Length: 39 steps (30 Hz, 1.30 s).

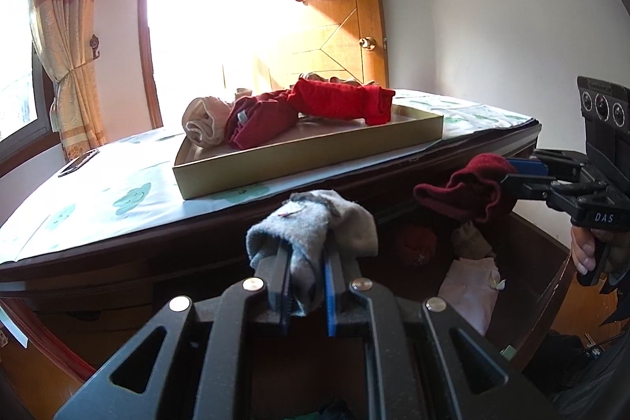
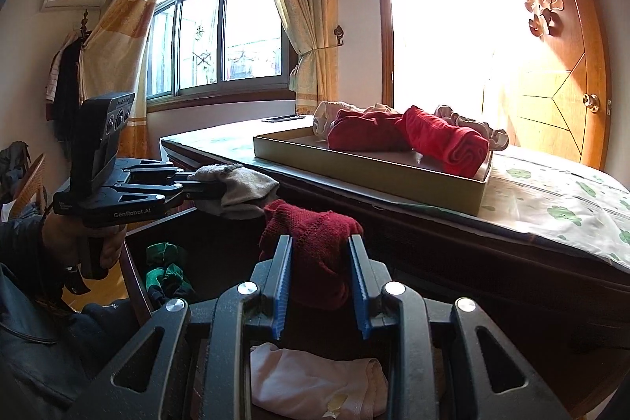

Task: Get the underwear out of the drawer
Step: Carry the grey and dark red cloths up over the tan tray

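The left gripper (image 1: 309, 286) clamps a grey garment (image 1: 315, 223) above the open drawer (image 1: 551, 262). The right gripper (image 2: 321, 282) clamps a dark red garment (image 2: 311, 247) beside it. A pale pink piece (image 2: 315, 380) lies in the drawer. Behind, red rolls (image 2: 445, 140) lie in a tray (image 2: 366, 172) on the dresser top (image 2: 551, 199).

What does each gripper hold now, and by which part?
Left gripper pinches a grey garment near its bunched lower end; right gripper pinches a dark red garment mid-bundle.
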Each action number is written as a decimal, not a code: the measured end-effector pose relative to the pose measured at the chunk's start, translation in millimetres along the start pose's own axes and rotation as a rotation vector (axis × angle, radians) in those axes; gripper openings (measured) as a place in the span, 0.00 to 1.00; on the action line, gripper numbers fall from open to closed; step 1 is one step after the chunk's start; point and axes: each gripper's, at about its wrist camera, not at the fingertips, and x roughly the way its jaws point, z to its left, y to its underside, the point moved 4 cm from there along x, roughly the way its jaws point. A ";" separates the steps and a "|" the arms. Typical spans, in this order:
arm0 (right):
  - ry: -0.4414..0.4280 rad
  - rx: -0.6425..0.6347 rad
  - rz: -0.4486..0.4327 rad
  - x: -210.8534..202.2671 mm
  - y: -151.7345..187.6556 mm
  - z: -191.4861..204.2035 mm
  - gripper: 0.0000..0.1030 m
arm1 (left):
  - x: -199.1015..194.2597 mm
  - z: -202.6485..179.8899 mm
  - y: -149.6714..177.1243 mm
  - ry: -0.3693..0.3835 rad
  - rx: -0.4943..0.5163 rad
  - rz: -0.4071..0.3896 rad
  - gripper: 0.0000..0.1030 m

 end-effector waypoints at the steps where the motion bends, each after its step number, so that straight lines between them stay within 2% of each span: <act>1: -0.001 -0.002 -0.002 -0.1 0.0 0.4 0.29 | -1.1 0.6 -0.1 -0.001 -0.004 -0.007 0.10; 17: -0.015 -0.028 -0.067 -8.6 -1.5 3.8 0.29 | -6.7 -3.5 -3.0 -0.004 -0.036 -0.065 0.10; 39: -0.052 0.005 -0.180 -28.3 -7.2 1.1 0.29 | -14.2 -19.5 -10.1 0.013 -0.065 -0.135 0.10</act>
